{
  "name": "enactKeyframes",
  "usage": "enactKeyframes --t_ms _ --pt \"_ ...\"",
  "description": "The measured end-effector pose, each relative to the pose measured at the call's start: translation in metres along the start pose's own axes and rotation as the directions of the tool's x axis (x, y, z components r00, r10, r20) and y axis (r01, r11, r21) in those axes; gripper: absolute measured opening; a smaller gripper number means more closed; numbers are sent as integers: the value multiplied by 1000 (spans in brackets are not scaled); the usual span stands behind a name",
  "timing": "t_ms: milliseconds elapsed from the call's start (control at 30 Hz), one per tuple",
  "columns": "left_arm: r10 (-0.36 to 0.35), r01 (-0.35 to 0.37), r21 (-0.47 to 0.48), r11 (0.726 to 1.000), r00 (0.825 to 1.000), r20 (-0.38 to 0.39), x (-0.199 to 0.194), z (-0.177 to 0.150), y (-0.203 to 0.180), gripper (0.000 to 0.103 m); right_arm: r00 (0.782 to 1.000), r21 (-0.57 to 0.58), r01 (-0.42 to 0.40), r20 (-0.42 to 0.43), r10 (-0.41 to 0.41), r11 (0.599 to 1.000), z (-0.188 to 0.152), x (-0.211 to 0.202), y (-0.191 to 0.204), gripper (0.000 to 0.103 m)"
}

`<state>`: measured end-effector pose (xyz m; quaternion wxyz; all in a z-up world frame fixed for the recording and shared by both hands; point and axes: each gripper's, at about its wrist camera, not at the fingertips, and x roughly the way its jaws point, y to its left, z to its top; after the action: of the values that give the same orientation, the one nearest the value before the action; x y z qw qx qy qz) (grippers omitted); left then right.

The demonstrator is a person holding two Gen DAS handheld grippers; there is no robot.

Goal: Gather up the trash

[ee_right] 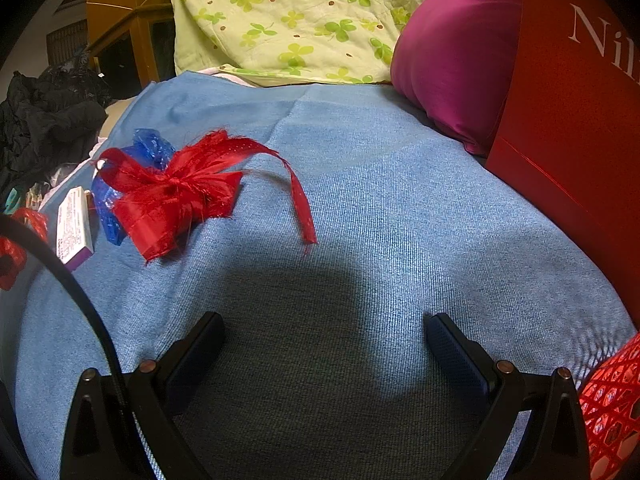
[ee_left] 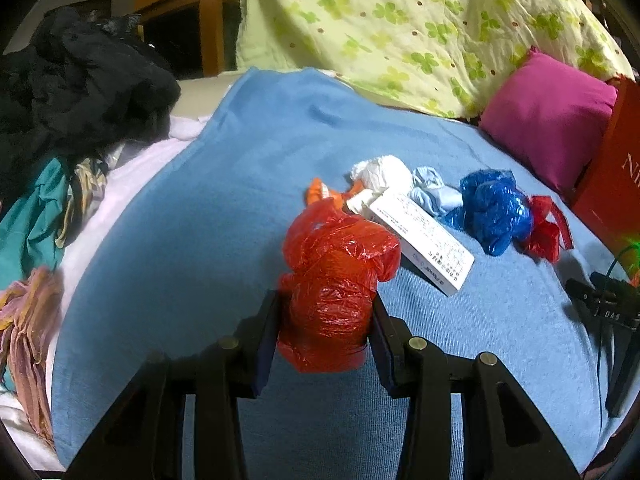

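My left gripper is shut on a crumpled red plastic bag, held just above the blue blanket. Behind it lie a white carton, a white paper wad, an orange scrap, a pale blue wad, a crumpled blue plastic bag and a red ribbon bow. In the right wrist view my right gripper is open over bare blanket, with the red ribbon bow, the blue bag and the carton off to its upper left.
A magenta cushion and a red paper bag stand at the right. A clover-print quilt lies behind. Dark and coloured clothes pile at the left. Red netting shows at the lower right of the right wrist view.
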<state>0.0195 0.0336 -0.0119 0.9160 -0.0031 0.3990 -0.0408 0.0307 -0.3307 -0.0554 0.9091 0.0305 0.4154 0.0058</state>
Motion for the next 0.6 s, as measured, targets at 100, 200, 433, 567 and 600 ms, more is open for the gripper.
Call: enactKeyframes --t_ms 100,200,433,567,600 --pt "-24 24 1 1000 999 -24 6 0 -3 44 1000 0 0 0 0 1000 0 0 0 103" --pt "-27 28 17 999 999 -40 12 1 -9 44 1000 0 0 0 0 1000 0 0 0 103" --pt "-23 27 67 997 998 -55 20 0 -25 44 1000 0 0 0 0 1000 0 0 0 103" --pt "-18 22 68 997 998 -56 22 1 -27 44 1000 0 0 0 0 1000 0 0 0 103" --pt "-20 24 66 998 998 -56 22 1 -27 44 1000 0 0 0 0 1000 0 0 0 103"
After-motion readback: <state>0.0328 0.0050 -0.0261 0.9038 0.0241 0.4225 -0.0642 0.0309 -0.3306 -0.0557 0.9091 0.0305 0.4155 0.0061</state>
